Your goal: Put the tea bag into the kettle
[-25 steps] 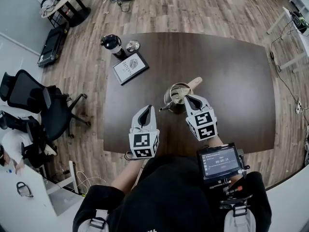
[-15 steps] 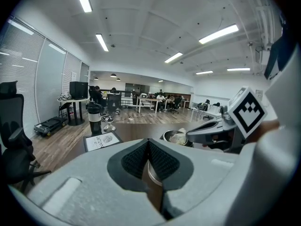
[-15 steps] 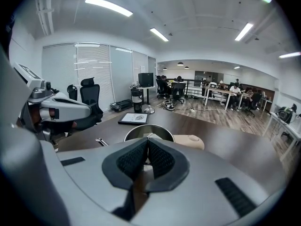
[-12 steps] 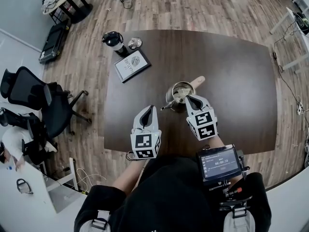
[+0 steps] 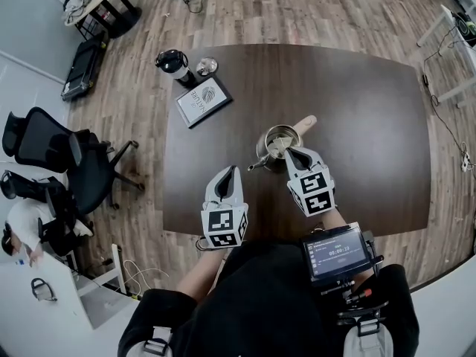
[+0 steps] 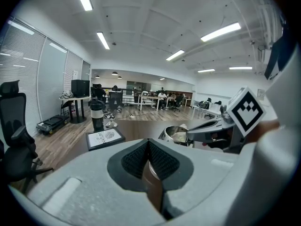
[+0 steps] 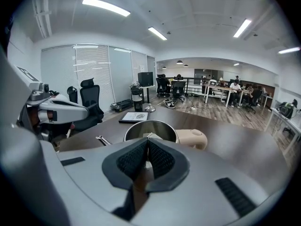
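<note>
- Against a second ago: nothing shifted; both your tools hold their spots.
- Right gripper: jaws all but closed, pinching tea bag over kettle mouth, 5 o'clock rim.
- Left gripper: jaws together, empty, kettle's 8 o'clock.

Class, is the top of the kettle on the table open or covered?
Open: the kettle shows a bare rim and its inside, and the right gripper holds the tea bag at its mouth.

The right claw hides most of the tea bag and the near side of the kettle; print on the card is too small to read.
</note>
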A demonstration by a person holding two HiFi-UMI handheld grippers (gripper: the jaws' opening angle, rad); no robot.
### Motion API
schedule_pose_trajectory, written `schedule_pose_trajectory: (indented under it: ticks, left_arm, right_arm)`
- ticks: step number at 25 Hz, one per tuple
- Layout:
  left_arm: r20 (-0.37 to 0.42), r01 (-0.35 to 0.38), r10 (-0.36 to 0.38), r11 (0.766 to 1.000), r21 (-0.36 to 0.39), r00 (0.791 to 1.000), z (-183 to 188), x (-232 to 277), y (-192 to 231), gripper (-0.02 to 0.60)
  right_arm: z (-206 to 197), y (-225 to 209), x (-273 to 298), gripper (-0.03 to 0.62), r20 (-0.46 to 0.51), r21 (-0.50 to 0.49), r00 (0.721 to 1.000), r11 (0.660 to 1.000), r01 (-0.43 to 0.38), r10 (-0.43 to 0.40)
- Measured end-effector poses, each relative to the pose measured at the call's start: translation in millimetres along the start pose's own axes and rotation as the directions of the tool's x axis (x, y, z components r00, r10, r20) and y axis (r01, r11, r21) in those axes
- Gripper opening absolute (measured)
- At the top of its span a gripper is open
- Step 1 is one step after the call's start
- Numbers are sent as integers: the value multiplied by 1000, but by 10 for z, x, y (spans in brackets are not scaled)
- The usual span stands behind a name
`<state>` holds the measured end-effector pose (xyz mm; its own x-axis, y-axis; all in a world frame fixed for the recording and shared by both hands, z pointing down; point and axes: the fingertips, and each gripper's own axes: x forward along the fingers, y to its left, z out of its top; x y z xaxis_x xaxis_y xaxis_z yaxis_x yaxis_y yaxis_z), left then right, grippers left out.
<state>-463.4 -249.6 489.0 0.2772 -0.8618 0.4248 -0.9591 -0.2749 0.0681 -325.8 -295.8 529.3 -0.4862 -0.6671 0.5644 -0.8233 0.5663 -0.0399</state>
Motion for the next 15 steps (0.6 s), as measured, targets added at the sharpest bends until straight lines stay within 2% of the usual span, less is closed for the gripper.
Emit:
schedule_pose_trajectory:
  ticks: [15]
  left_arm:
    - [4,8,-8,1000,-1,1000,32,14,-3,5]
  right_arm:
    - [65,24,56,12,3,12,1000,1000,2,-2]
